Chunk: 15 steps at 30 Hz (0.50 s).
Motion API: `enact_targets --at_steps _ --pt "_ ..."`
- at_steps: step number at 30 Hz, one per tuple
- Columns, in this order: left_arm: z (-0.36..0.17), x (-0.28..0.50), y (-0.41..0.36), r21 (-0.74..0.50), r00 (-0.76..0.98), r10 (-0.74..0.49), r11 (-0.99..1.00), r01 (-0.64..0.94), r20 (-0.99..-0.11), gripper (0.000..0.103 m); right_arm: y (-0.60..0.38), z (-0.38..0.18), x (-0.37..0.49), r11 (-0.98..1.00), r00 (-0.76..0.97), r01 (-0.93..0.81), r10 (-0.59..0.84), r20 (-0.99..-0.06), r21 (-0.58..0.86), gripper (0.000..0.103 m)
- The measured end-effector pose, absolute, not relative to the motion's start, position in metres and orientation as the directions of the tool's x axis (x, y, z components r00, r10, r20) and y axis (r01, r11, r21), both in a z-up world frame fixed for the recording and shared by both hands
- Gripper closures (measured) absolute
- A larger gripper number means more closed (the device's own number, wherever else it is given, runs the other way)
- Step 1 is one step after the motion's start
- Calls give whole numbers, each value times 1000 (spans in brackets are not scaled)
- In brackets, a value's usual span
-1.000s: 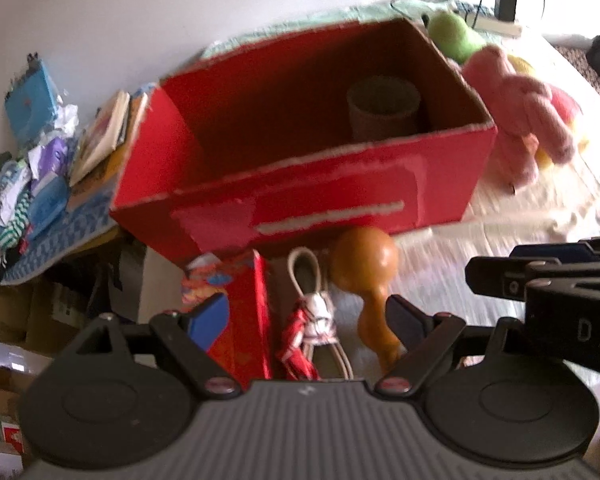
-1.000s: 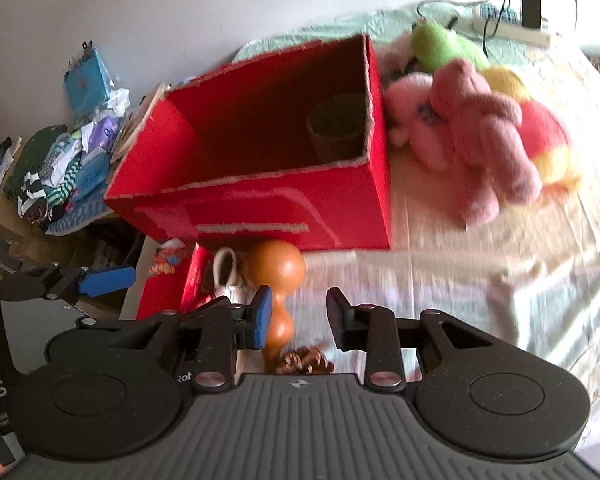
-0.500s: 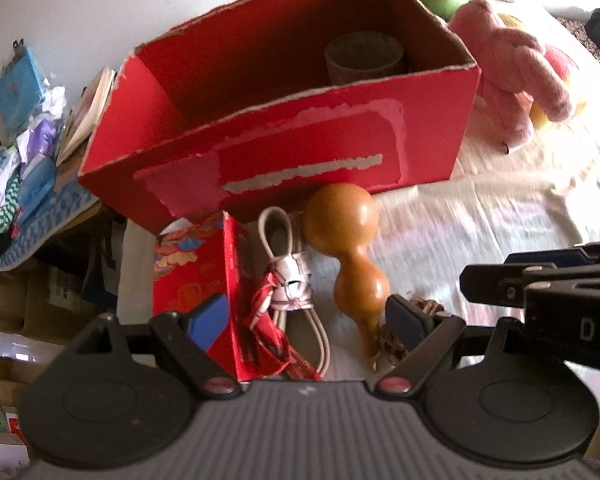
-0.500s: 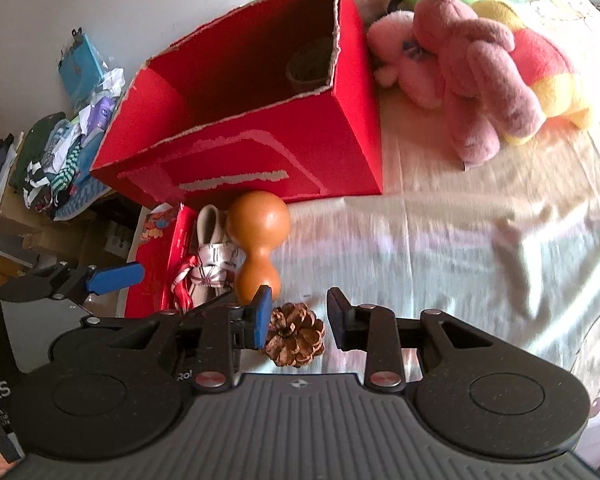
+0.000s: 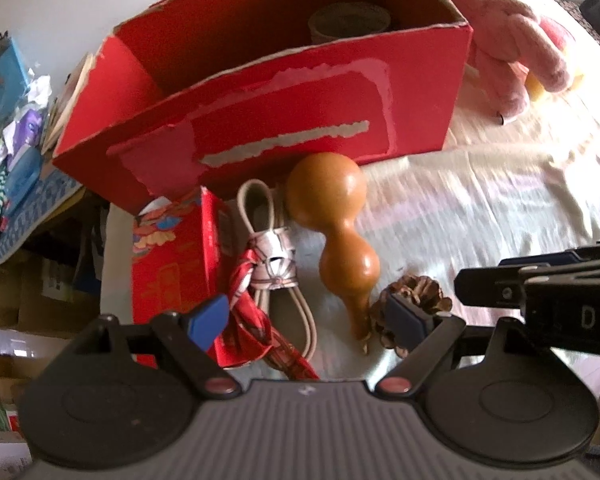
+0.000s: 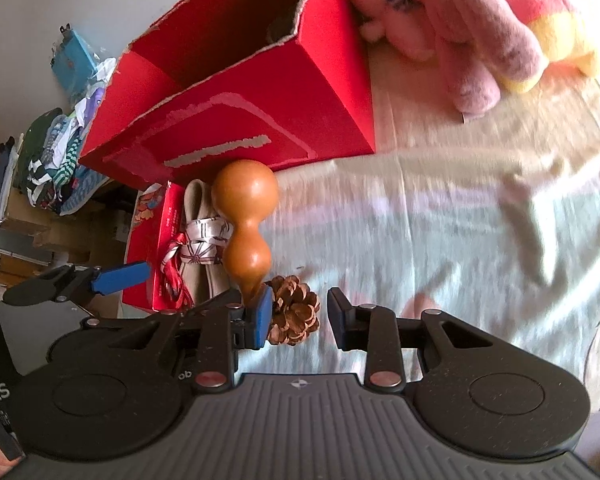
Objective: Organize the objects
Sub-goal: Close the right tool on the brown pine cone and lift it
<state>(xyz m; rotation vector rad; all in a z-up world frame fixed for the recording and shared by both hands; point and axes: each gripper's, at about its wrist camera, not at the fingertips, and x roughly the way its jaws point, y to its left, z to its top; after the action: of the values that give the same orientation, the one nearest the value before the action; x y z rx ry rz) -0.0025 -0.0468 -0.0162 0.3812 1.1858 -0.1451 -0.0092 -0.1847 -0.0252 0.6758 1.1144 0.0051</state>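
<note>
Right claw (image 6: 298, 318) is sitting spread open with the pine cone (image 6: 294, 310) right between its fingers, left pad touching or nearly touching the cone, right pad not touching it yet. The orange gourd (image 6: 244, 226) is lying just ahead and a bit left of that claw, narrow tip pointing back toward its left finger. Left claw (image 5: 308, 322) is also hanging wide open, nothing in it, with the looped cord wrapped in ribbon (image 5: 274, 264) straight ahead between its fingers and the small red packet (image 5: 172, 268) off its left finger. The big red box (image 5: 284, 116) is sitting further ahead of both, open-topped, with a brownish cup (image 5: 348, 22) inside. Pink plush toys (image 6: 460, 28) are lying on the bed (image 6: 440, 240) ahead and to the right.
</note>
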Motion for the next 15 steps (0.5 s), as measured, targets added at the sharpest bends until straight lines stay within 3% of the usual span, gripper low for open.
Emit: enact_targets --at_steps 7,15 --pt "-21 -2 -47 184 362 51 921 343 -931 17 -189 -32 -8 780 450 337 359 -817 528 70" --pt "-20 -13 -27 -16 321 -158 915 404 -934 27 -199 -45 -8 729 440 369 410 -799 577 69"
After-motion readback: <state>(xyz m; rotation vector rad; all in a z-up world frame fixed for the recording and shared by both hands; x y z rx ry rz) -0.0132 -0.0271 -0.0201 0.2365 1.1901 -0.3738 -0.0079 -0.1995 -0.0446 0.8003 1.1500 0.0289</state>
